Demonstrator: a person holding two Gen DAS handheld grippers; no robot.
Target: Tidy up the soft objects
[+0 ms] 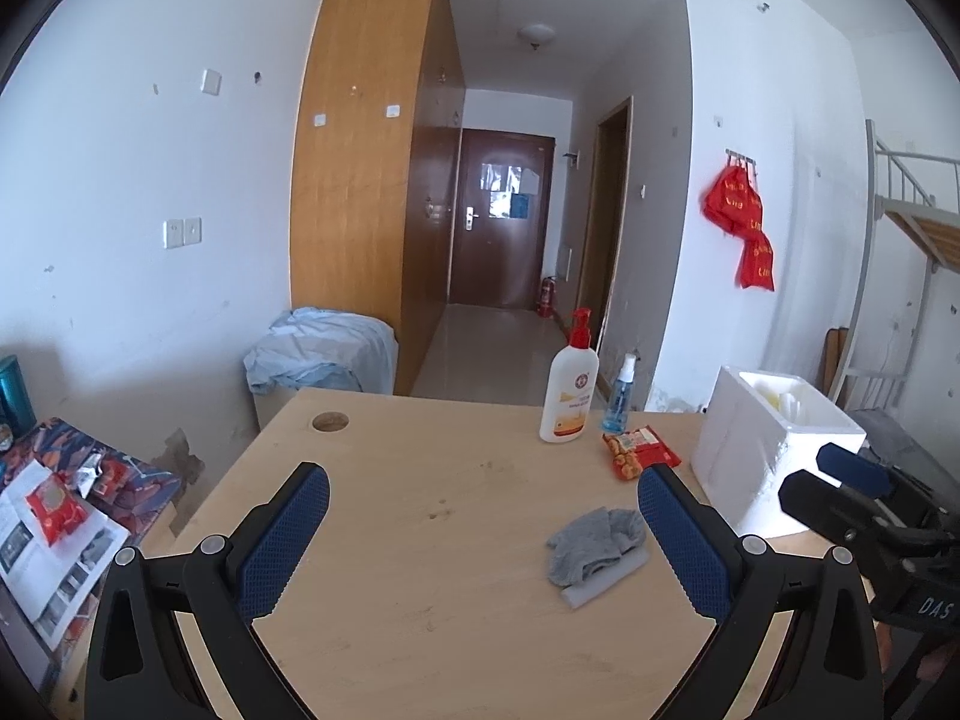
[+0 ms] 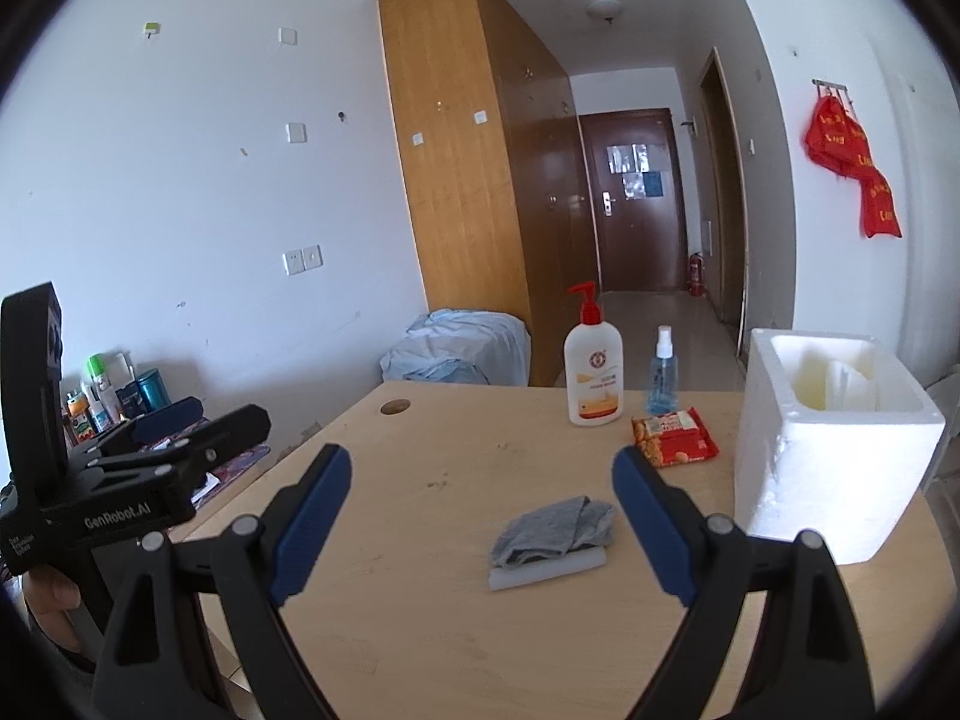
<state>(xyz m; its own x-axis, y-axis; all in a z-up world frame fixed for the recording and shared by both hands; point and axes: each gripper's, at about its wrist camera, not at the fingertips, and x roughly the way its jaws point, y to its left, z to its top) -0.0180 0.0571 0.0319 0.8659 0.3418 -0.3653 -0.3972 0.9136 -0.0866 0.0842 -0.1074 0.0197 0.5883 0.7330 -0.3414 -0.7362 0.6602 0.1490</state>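
The left gripper has its two blue fingers spread wide, and nothing is between them but bare wood. The right gripper is spread wide too and holds nothing. Both float over a light wooden table. A crumpled grey cloth lies on the table on top of a flat white foam piece. In the right wrist view the cloth sits between the two fingers, a bit ahead of them and closer to the right one. In the left wrist view the grey cloth lies just inside the right finger, near its pad but not touching. A big white foam box stands open at the top, out past the right finger. Ahead of the fingers lies a red snack pack. Behind it stand a white pump bottle with a red top and a small blue spray bottle. The right gripper's black arm shows at the right edge of the left wrist view.
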